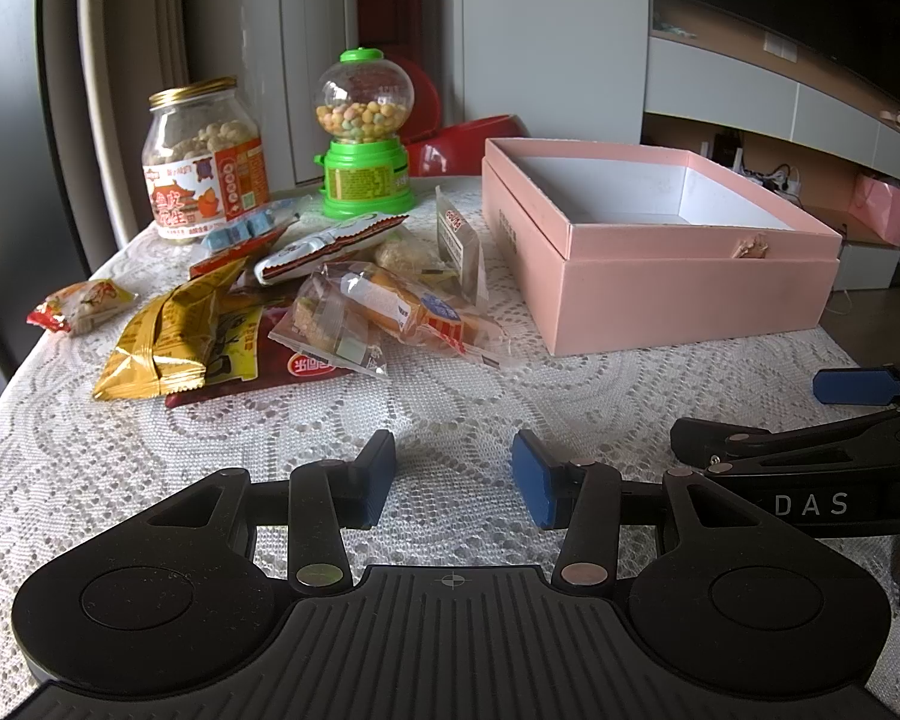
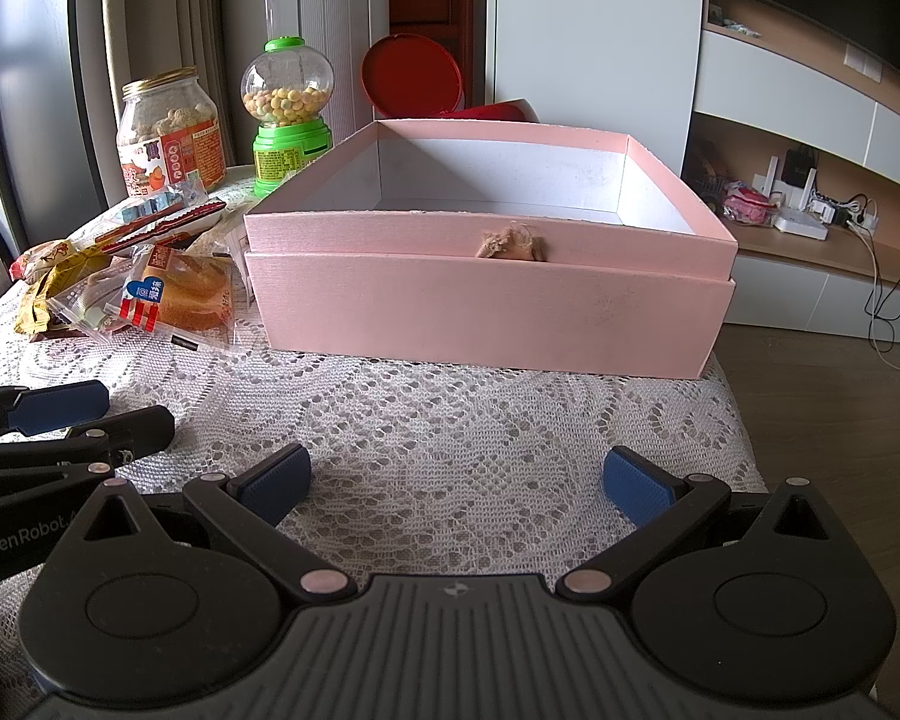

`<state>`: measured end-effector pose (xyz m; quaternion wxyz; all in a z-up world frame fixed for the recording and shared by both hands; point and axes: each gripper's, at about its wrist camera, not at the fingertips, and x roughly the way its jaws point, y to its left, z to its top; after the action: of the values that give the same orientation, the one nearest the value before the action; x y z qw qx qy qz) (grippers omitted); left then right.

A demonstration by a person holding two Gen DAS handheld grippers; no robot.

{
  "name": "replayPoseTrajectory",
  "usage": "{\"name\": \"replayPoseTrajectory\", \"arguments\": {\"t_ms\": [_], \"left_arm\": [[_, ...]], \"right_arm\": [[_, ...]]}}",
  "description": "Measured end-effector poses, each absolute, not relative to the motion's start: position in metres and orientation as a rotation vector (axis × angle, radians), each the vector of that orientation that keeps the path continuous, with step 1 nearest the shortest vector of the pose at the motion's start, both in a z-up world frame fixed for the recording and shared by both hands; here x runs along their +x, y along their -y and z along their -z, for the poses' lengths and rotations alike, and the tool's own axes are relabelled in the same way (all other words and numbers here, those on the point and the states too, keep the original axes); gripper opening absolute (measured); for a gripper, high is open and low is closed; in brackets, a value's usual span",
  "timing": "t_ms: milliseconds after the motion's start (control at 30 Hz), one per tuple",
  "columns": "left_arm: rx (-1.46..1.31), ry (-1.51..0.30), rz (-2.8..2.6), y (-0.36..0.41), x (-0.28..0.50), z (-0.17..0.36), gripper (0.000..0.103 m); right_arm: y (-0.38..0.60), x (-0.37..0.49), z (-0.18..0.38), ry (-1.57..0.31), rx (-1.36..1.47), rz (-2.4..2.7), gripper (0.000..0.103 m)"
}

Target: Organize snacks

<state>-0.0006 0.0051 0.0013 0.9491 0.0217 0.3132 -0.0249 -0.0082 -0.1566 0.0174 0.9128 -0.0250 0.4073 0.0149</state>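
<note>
On the lace-covered tabletop [image 1: 438, 408] a loose pile of wrapped snacks is seen beside an open pink box [image 1: 684, 294], which is found empty and stands with its open top upward, evidently to receive them. Within the pile a gold foil packet [image 1: 162, 336] lies nearest the front, overlapping a dark red pouch [image 1: 270, 360]; a clear-wrapped bread roll [image 1: 390, 300] is rested across other packets, just beside the box's left wall. A small red-and-white packet [image 1: 84, 303] is set apart at the left edge. Behind the pile a glass jar of coated peanuts [image 1: 204, 162] and a green candy dispenser [image 1: 363, 132] are stood upright, probably because neither would lie stably among the flat packs.

The left gripper [image 1: 453, 477] is held low over bare cloth in front of the pile, its jaws parted about halfway, with nothing between them. The right gripper [image 2: 456, 480] is held facing the front wall of the box, its jaws spread wider and likewise empty. Both are kept short of the snacks, so no packet appears to have been taken up yet. It is judged that sorting has not begun: the box holds nothing and every snack lies outside it. The bread roll, being topmost and closest to the box, would seem the easiest first pick.
</note>
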Motion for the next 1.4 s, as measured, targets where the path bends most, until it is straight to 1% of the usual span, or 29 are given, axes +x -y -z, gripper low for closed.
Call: {"name": "replayPoseTrajectory", "arguments": {"t_ms": [833,900,967,1067,1233,1333,1400], "left_arm": [[0.042,-0.637,0.053,-0.003,0.001,-0.001,0.05],[0.011,-0.641,0.071,-0.008,0.0,-0.003,0.048],[-0.026,-0.652,0.103,-0.018,0.001,-0.006,0.048],[-0.066,-0.644,0.138,-0.039,0.0,-0.02,0.047],[-0.116,-0.503,0.073,-0.113,0.002,-0.064,0.048],[-0.132,-0.496,-0.001,-0.167,0.032,-0.077,0.048],[-0.157,-0.516,-0.066,-0.207,0.064,-0.076,0.047]], "right_arm": [[0.156,-0.01,-0.015,-0.839,-0.048,-0.034,0.103],[0.157,-0.01,-0.016,-0.859,-0.055,-0.044,0.103],[0.157,-0.005,-0.02,-0.913,-0.064,-0.063,0.103],[0.158,0.003,-0.022,-0.976,-0.059,-0.057,0.103],[0.153,0.014,-0.024,-1.03,-0.083,-0.068,0.103],[0.142,0.02,-0.024,-1.035,-0.096,-0.085,0.103],[0.13,0.024,-0.027,-1.048,-0.087,-0.151,0.099]]}}
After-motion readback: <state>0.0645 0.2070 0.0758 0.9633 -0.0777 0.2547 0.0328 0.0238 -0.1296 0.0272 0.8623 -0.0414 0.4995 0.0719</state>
